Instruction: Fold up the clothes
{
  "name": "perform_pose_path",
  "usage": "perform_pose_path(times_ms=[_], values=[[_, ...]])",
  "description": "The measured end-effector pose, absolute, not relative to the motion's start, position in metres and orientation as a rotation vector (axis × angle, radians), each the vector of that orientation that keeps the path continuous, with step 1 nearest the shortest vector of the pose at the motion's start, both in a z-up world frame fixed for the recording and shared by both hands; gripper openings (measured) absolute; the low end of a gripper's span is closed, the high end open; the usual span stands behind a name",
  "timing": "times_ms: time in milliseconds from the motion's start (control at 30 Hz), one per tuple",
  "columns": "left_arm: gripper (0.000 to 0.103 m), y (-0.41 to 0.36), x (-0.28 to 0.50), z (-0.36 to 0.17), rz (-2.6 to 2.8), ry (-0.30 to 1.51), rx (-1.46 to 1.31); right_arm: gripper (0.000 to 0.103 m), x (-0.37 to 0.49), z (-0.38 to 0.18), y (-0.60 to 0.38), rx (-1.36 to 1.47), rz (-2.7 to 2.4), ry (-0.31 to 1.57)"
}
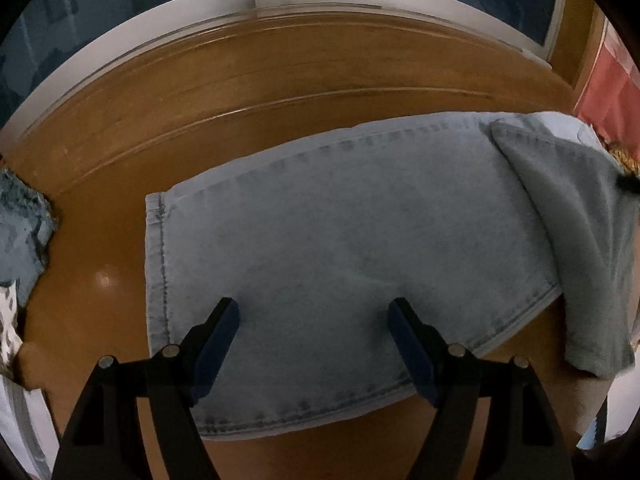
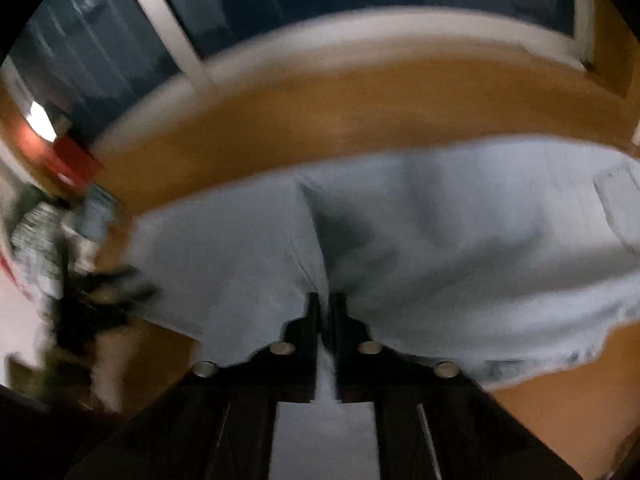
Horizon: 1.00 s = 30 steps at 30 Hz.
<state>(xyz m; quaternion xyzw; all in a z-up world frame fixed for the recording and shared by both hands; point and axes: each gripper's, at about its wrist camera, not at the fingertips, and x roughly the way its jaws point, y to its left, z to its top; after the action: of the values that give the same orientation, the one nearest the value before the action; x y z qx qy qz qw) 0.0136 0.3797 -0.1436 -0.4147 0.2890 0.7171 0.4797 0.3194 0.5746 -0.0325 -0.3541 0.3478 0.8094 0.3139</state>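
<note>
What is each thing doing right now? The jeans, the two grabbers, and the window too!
jeans: lying on the wooden floor, one part folded over at the right end.
left gripper: jaws wide open above the denim, holding nothing.
right gripper: jaws shut, pinching a fold of the jeans; picture blurred.
window: dark behind its white frame.

A fold of the pale blue denim garment (image 2: 440,240) was pinched by the black right gripper (image 2: 325,304), apparently above the blurred brown wooden table (image 2: 320,120).

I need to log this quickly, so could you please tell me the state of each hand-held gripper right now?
Left hand-held gripper: open, above the jeans, holding nothing.
Right hand-held gripper: shut on the jeans.
</note>
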Motion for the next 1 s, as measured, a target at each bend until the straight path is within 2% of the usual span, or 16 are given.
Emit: perform_pose_path(times_ms=[100,300,533,733,833,867,933,1000], values=[[0.076,0.379,0.014,-0.145,1.756,0.695,-1.013,0.003,0.296,-0.005,0.576,-0.913,2.246,0.923],[0.076,0.377,0.015,-0.148,1.777,0.674,-1.02,0.003,0.231,0.007,0.597,-0.887,2.437,1.09],[0.076,0.372,0.019,-0.15,1.797,0.659,-1.016,0.003,0.127,-0.038,0.626,-1.024,2.448,1.114],[0.077,0.374,0.016,-0.151,1.805,0.658,-1.024,0.008,0.071,-0.11,0.631,-1.223,2.266,1.087],[0.077,0.375,0.015,-0.151,1.804,0.662,-1.028,0.021,0.066,-0.112,0.628,-1.22,2.263,1.096],[0.077,0.375,0.015,-0.152,1.803,0.662,-1.027,0.03,0.069,-0.104,0.625,-1.198,2.296,1.096],[0.077,0.375,0.014,-0.152,1.802,0.662,-1.027,0.035,0.081,-0.081,0.618,-1.135,2.371,1.077],[0.078,0.376,0.014,-0.153,1.802,0.661,-1.028,0.046,0.1,-0.06,0.613,-1.072,2.4,1.039]])
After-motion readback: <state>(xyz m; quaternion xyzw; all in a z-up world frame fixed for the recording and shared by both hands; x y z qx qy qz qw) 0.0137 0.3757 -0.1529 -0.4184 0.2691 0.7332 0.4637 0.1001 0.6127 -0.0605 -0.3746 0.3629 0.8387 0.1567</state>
